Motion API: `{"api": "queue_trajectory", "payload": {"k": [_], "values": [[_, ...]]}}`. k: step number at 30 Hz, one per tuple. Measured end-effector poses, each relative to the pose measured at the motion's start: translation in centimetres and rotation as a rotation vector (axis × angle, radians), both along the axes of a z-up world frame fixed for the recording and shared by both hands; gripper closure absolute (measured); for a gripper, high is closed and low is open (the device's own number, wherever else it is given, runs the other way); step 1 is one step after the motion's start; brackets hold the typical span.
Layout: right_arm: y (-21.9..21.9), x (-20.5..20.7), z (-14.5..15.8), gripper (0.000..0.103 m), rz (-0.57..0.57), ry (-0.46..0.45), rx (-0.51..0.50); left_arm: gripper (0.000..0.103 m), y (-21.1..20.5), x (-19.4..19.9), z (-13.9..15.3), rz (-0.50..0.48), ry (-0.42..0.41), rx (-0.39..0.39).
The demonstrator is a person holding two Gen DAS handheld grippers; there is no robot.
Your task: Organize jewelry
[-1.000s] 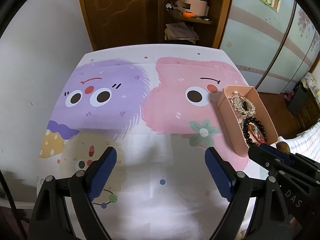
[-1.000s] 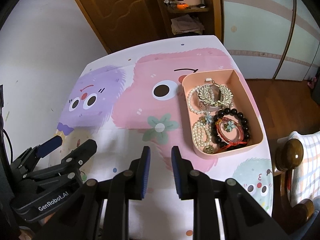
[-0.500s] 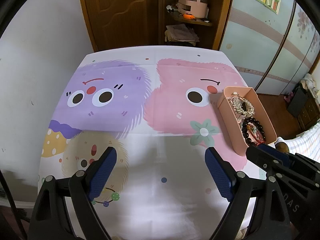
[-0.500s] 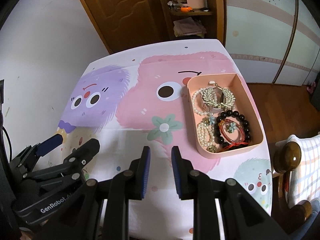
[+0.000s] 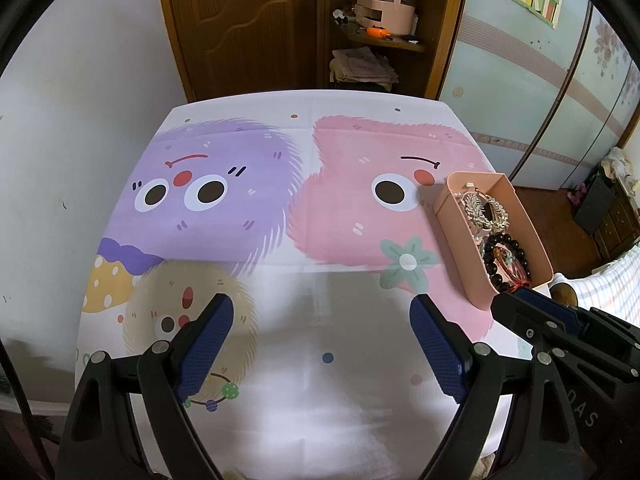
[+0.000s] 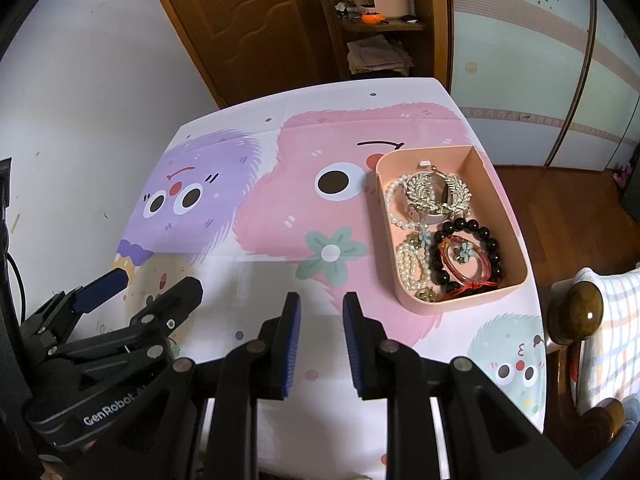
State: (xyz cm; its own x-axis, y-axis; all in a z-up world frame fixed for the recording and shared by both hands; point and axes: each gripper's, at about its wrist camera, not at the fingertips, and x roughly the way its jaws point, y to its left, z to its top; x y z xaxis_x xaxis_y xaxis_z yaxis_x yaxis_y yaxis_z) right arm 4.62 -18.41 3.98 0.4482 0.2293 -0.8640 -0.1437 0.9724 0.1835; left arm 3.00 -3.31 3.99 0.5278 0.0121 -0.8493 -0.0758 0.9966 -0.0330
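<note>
A pink rectangular tray (image 6: 510, 222) stands on the right side of the table and also shows in the left wrist view (image 5: 460, 236). It holds a leaf-shaped brooch (image 6: 436, 192), pearl strands (image 6: 408, 260), a black bead bracelet (image 6: 490, 240) and a red cord bracelet (image 6: 476, 270). My left gripper (image 5: 322, 344) is open and empty above the table's near edge. My right gripper (image 6: 320, 346) has its jaws a narrow gap apart, holds nothing, and hovers near the front edge, left of the tray.
The table wears a cartoon monster cloth (image 5: 248, 216). A white wall is on the left, a wooden door (image 5: 240, 20) and shelf (image 5: 380, 36) behind. A wooden chair knob (image 6: 576, 314) with a checked cloth is at the right.
Both grippers have drawn back and up a little from the table, so the tray looks smaller. Neither gripper's jaws have changed.
</note>
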Motion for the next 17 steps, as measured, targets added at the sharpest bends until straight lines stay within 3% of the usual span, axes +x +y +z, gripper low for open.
{"api": "queue_trajectory", "payload": {"k": [17], "values": [[-0.01, -0.16, 0.01, 0.081, -0.002, 0.001, 0.004, 0.014, 0.04, -0.32, -0.42, -0.001, 0.019, -0.001]]}}
